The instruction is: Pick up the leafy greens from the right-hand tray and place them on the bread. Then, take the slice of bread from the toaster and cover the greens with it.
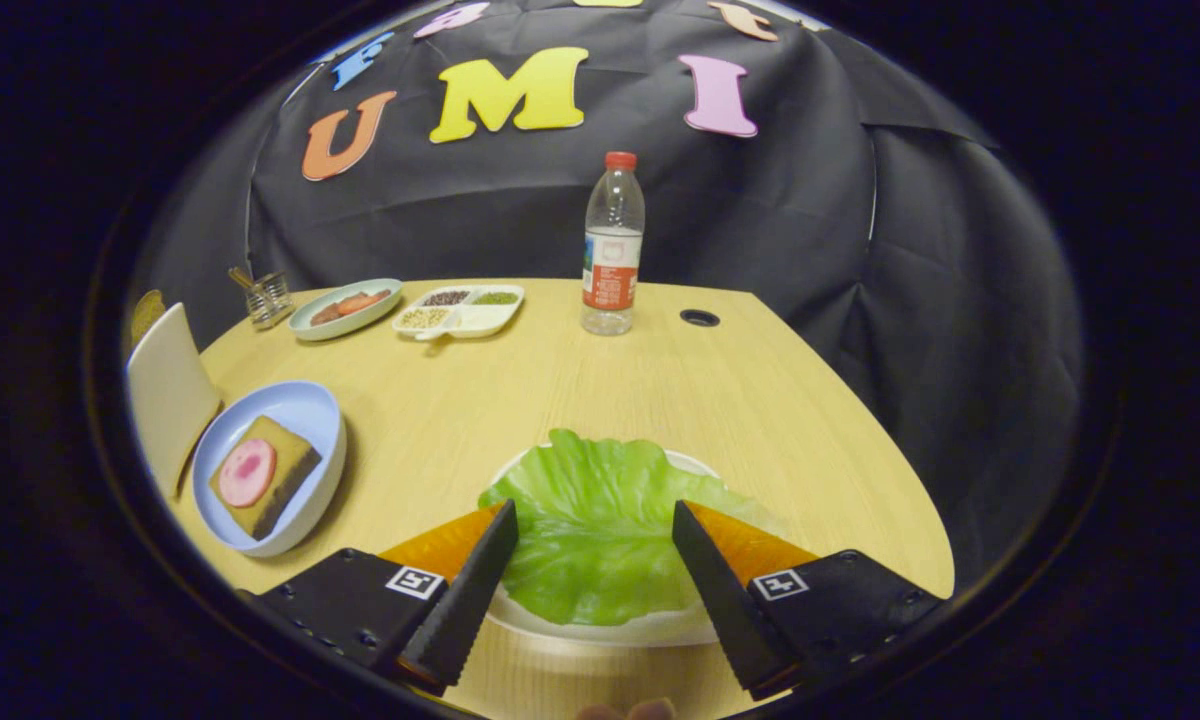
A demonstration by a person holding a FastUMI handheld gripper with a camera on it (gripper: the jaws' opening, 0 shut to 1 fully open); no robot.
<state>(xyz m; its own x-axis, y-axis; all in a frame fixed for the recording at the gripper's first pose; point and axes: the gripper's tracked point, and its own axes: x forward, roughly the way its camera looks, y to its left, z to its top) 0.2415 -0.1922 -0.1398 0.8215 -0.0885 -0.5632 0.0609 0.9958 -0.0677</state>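
A green lettuce leaf (595, 525) lies on a white plate (650, 630) on the wooden table, right between my fingers. My gripper (594, 512) is open, one black serrated finger on each side of the leaf, with neither pressing on it. To the left, a pale blue bowl-like plate (305, 410) holds a slice of bread (278, 480) topped with a pink round of meat (247, 472). Beyond that plate, at the table's left edge, stands a cream toaster (167, 392) with a brown slice of bread (146, 312) sticking out of its top.
A water bottle (612, 245) with a red cap stands at the back centre. A green oval dish (345, 308) of food, a white divided tray (460, 310) and a small glass (268, 298) line the back left. A round hole (699, 318) is in the tabletop near the bottle.
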